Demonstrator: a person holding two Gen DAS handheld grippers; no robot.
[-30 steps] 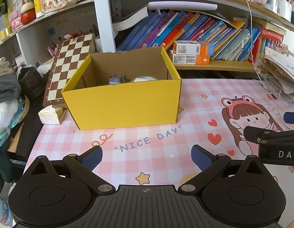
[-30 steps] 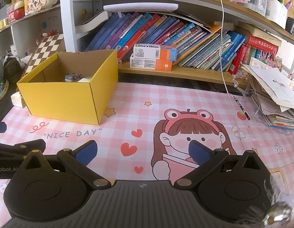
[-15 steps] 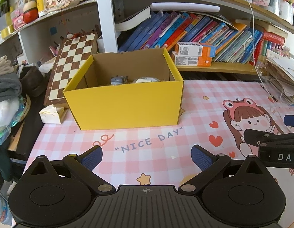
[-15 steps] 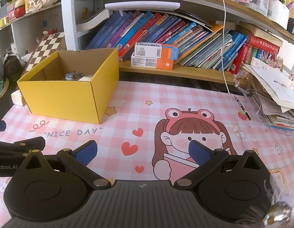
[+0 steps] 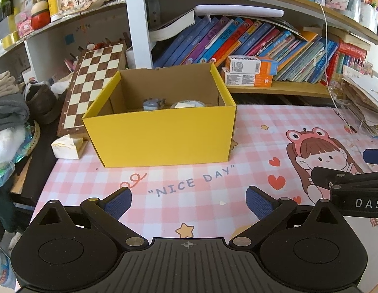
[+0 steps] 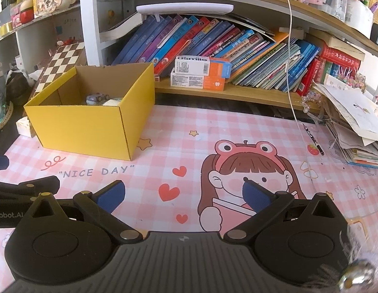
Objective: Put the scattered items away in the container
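A yellow cardboard box [image 5: 162,136] [image 6: 81,127] stands open-topped on the pink checked mat. Inside it lie a small blue-grey toy [image 5: 153,103] [image 6: 96,97] and a white round item [image 5: 187,104] [image 6: 112,102], partly hidden by the box wall. My left gripper [image 5: 187,201] hovers open over the mat, in front of the box, with nothing between its blue pads. My right gripper [image 6: 184,194] is open and empty too, over the cartoon girl print, right of the box. Each gripper's side shows at the edge of the other's view.
A chessboard [image 5: 91,83] leans behind the box's left side, with a small white box [image 5: 66,144] at the mat's left edge. A low shelf with books and toothpaste cartons [image 6: 201,73] runs behind. Papers [image 6: 355,117] pile at the right; a pen [image 6: 313,139] and cable lie near them.
Both grippers have risen and drawn back slightly from the box, so more of its inside shows. Both stay open and empty.
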